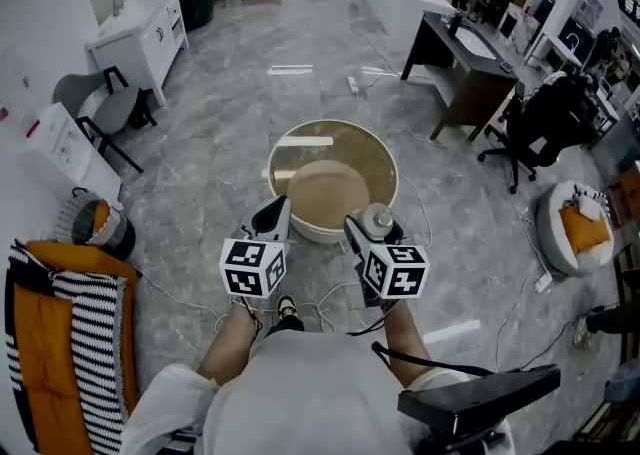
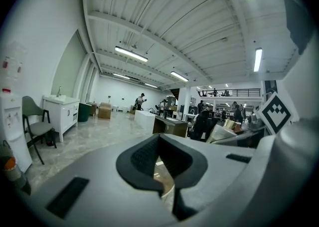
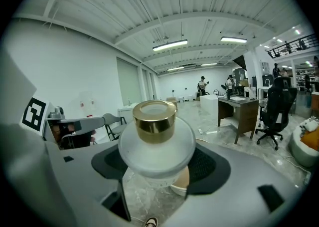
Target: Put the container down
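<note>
Two grippers are held out side by side over the grey marbled floor [image 1: 250, 93], well above it. The right gripper [image 1: 372, 235] is clamped on the container [image 1: 377, 220], a round frosted white bottle with a gold cap [image 3: 154, 120].

In the right gripper view the container [image 3: 156, 146] sits squarely between the two dark ribbed pads [image 3: 212, 166] of the right gripper [image 3: 157, 162]. Its narrower lower part is pinched between them and its broad shoulder bulges over their top edges. The cap points up and away from the gripper body. From the head view the cap faces the camera, so the bottle is about upright. It hangs in the air just at the near edge of a round cream-walled tub [image 1: 305, 233] that stands on the floor.

The left gripper [image 1: 275, 213] holds nothing. In its own view the left gripper [image 2: 158, 141] has its pads brought together at the tips, with only floor and a bit of the tub showing in the slot behind them.

As for writing, the container's frosted body and gold cap show plain surfaces. Each gripper carries a cube with black-and-white square markers, the left cube [image 1: 252, 266] and the right cube [image 1: 395, 271]; these are patterns, not letters. Sheets with red marks on the left wall [image 2: 10, 64] are too small to read. A shoe [image 1: 285, 308] of the person shows between the grippers.
</note>
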The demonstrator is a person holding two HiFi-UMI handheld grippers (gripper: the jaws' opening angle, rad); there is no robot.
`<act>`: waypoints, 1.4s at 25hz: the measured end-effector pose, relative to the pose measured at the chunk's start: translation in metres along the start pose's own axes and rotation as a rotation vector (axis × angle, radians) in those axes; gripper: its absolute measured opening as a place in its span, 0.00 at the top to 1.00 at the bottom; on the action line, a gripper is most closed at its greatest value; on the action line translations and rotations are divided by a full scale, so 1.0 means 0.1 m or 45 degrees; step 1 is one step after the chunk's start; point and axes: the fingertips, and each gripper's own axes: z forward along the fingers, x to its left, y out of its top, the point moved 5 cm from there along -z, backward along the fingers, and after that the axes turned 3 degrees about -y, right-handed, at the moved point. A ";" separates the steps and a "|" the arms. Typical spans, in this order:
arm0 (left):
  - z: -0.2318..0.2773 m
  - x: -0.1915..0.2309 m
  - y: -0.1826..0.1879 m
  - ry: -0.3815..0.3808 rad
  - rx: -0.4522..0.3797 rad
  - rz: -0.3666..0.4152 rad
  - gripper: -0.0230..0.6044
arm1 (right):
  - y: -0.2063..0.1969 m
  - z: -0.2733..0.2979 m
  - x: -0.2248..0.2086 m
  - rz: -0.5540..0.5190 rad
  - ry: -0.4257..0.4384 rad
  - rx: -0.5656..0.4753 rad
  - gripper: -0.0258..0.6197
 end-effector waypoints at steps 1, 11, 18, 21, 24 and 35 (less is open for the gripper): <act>0.07 0.07 0.04 -0.002 -0.003 0.000 0.96 | 0.05 0.08 0.00 -0.003 -0.001 -0.001 0.43; 0.75 0.64 0.21 -0.038 0.005 -0.025 0.96 | 0.38 0.81 -0.10 -0.001 -0.038 0.013 0.43; 1.20 1.02 0.27 -0.064 0.014 -0.041 0.96 | 0.56 1.30 -0.16 -0.001 -0.061 0.024 0.43; 1.37 1.16 0.28 -0.074 0.017 -0.042 0.96 | 0.62 1.48 -0.19 0.001 -0.068 0.025 0.43; 1.51 1.28 0.27 -0.082 0.022 -0.051 0.96 | 0.65 1.62 -0.21 0.005 -0.078 0.027 0.43; 1.91 1.43 0.03 -0.028 0.109 -0.092 0.96 | 0.54 1.97 -0.46 0.050 -0.065 0.083 0.43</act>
